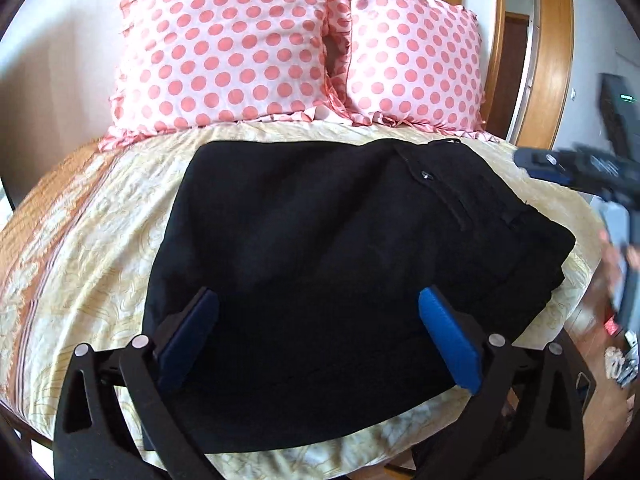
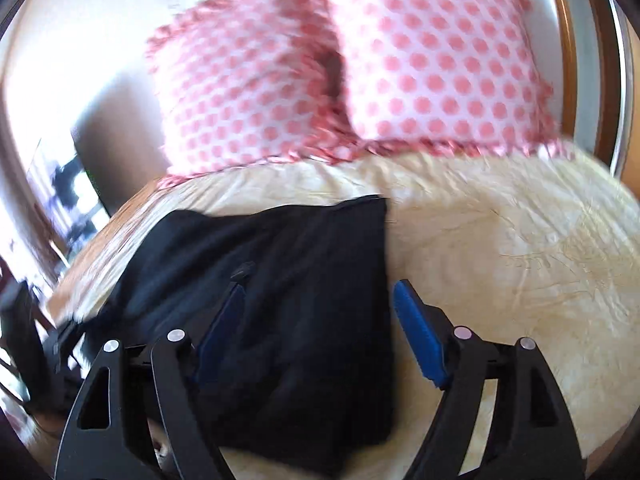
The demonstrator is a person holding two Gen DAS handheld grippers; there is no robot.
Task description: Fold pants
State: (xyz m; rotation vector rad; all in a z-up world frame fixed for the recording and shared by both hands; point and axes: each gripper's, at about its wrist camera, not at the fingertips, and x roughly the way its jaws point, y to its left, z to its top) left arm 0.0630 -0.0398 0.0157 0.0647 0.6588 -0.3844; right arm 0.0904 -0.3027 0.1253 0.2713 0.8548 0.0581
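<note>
With the black pants (image 1: 320, 280) lying folded into a compact block on the cream bedspread (image 1: 92, 240), I judge the folding almost done. My left gripper (image 1: 320, 340) and right gripper (image 2: 316, 328) both gape wide, holding nothing. Next comes smoothing or withdrawing. Two polka-dot pillows (image 1: 224, 52) lean against the wall.

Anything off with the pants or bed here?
Nothing stands out. The black pants lie folded in a compact stack on the bedspread, edges fairly even. Both pillows sit upright at the head. Both tools are open, gripping nothing.
</note>
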